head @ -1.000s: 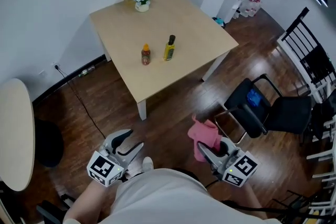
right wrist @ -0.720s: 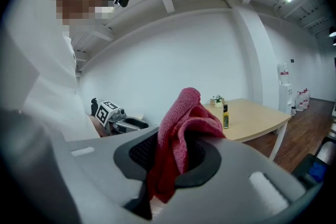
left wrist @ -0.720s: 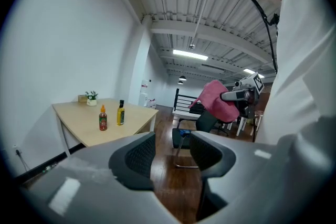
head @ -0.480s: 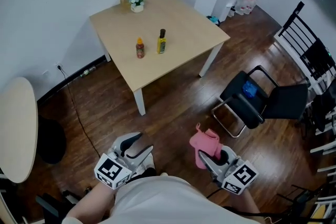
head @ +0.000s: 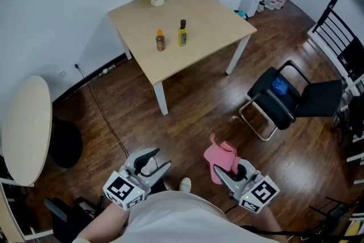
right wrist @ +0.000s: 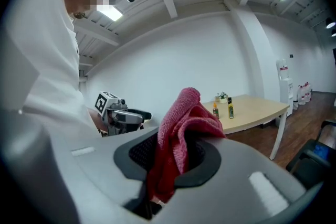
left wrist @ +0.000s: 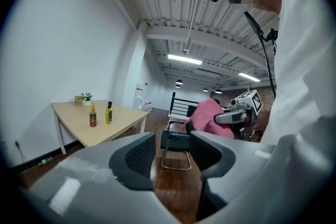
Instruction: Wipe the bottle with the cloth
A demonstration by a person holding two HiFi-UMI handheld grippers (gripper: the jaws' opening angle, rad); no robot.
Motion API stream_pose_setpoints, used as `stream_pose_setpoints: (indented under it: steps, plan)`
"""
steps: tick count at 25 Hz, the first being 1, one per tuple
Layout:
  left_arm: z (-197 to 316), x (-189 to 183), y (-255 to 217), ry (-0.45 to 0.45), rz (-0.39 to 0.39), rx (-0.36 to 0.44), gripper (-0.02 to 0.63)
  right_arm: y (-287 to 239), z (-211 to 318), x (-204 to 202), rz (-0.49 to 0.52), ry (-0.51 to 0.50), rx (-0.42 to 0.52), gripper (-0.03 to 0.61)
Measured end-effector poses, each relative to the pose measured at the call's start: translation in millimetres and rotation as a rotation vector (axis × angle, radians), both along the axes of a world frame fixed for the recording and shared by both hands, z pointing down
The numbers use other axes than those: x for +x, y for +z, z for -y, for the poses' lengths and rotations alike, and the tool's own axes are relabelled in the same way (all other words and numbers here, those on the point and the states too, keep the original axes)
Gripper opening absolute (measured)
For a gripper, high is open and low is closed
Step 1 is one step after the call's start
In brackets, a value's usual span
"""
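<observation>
Table (head: 210, 14) receded — only right gripper view shows tongs (right wrist: 173, 156) pinching cloth (right wrist: 184, 113).

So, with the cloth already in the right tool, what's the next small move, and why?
Probably step toward the table: the right tool grips the pink cloth, the left tool is open and empty, and the red bottle and yellow bottle stand far off on it.

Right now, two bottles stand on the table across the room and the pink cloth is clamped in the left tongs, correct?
No. The pink cloth is clamped in the right tongs, not the left, as the right gripper view shows. The left tongs stand open with nothing between them. The orange bottle and the yellow bottle do stand on the table across the room.
</observation>
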State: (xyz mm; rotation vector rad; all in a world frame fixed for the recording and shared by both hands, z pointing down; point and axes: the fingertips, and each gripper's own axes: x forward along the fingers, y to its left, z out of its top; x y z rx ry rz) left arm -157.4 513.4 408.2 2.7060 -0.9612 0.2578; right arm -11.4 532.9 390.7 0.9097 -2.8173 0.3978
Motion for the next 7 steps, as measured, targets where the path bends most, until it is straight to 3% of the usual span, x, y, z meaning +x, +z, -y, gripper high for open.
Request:
stream_pose_setpoints:
  steps: [7]
  plan:
    - [-7, 14, -19, 0.08, 0.022, 0.048, 0.213, -14, -14, 13, 0.029, 0.083, 0.03, 0.075]
